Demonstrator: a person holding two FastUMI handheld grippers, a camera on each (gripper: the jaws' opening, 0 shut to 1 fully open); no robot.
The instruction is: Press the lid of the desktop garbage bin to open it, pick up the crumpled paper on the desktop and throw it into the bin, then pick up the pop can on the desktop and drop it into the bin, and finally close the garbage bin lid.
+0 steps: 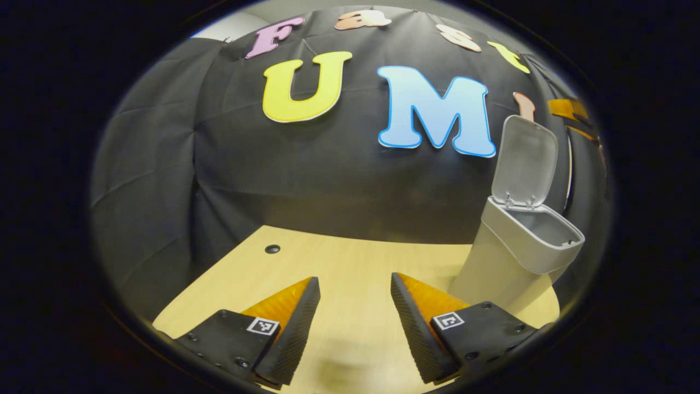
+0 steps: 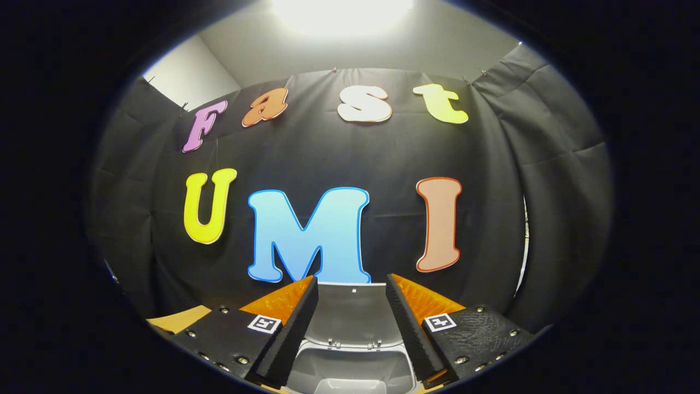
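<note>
While I look along the left claw [image 1: 354, 323], I see pale wooden table [image 1: 350, 262] ahead of it, with a small dark round hole [image 1: 272, 249] near the far left edge and the black cloth wall [image 1: 328, 180] rising behind; nothing lies between its fingers, which stand wide apart over bare wood. The garbage bin [image 1: 508, 257] stands on the table to the right of this claw, just beyond its right finger, and its lid [image 1: 524, 162] is tipped up and back on its hinge, so the mouth is open. In the right gripper view, the right claw [image 2: 350, 323] is also spread wide and grips nothing; I see the bin [image 2: 350, 377] directly below and ahead, its open mouth between the two fingers and the raised lid [image 2: 353, 314] standing just beyond them against the cloth wall [image 2: 383, 153].
</note>
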